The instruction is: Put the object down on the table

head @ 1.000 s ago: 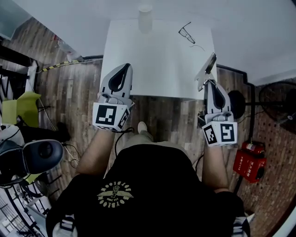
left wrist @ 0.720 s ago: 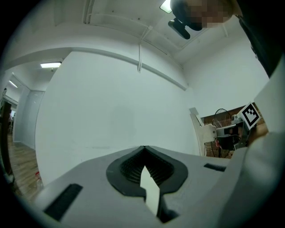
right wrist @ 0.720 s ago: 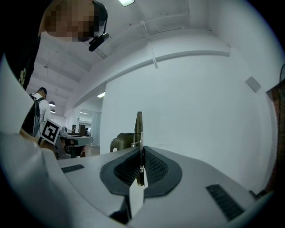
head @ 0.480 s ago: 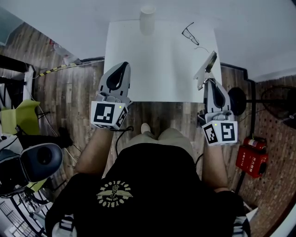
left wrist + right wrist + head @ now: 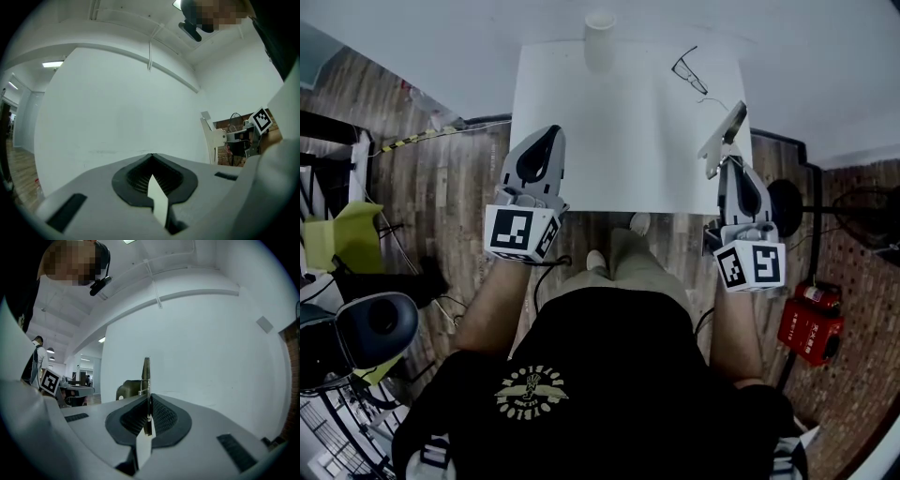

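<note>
White bench (image 5: 619, 141) carries a cup (image 5: 599, 37) and glasses (image 5: 687, 71). Right gripper (image 5: 730, 165) clamps a metal piece (image 5: 724, 141) at its edge. Left gripper (image 5: 546, 134) is closed, empty.

Two hand-held grippers are recorded: one left gripper (image 5: 549, 137) and one right gripper (image 5: 729, 161). Two marker cubes (image 5: 523, 233) (image 5: 752, 265) are counted, one to each gripper. One flat metal piece (image 5: 721, 141) is logged. One white table (image 5: 609, 141) is noted, and on it are counted one white cup (image 5: 599, 36) and one pair of glasses (image 5: 688, 72). On the floor, one red fire extinguisher (image 5: 807, 330) and one yellow-green chair (image 5: 337, 223) are listed. One person in a black shirt (image 5: 600, 375) is recorded in the head view, and one further person (image 5: 36, 357) is made out far off in the right gripper view.
</note>
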`<state>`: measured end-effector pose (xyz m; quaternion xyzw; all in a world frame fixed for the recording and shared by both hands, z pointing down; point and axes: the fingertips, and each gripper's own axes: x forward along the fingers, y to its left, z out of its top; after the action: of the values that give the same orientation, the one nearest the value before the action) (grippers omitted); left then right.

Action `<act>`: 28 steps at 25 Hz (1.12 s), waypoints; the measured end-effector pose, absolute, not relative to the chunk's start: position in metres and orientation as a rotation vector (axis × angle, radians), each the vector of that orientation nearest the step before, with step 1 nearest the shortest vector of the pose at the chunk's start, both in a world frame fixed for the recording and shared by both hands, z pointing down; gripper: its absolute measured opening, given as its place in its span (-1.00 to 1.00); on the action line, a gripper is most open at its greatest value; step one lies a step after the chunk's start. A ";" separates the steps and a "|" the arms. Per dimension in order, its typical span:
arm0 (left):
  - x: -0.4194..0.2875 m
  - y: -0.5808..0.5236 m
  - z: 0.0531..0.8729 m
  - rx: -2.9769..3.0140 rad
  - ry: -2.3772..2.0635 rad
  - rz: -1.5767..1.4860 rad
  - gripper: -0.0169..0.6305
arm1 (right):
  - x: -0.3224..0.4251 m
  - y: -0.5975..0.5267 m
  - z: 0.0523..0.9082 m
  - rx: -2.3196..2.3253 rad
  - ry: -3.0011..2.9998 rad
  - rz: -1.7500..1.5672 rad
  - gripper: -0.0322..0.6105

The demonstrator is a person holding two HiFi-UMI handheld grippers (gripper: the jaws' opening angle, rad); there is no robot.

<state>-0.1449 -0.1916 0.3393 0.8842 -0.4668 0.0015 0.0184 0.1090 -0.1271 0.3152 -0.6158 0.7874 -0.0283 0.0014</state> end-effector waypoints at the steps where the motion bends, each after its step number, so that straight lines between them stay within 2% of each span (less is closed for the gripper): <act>1: -0.142 -0.195 0.340 2.742 -1.456 0.004 -0.93 | 0.112 -0.131 0.316 -1.927 2.476 -0.090 -0.89; 28: -0.063 -0.293 0.359 2.697 -1.471 0.013 -0.93 | 0.162 -0.236 0.339 -1.800 2.557 -0.251 -0.89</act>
<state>-0.0633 -0.2927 0.3593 0.8774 -0.4785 0.0041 0.0346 0.1616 -0.2359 0.3392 -0.5739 0.8150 -0.0799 0.0024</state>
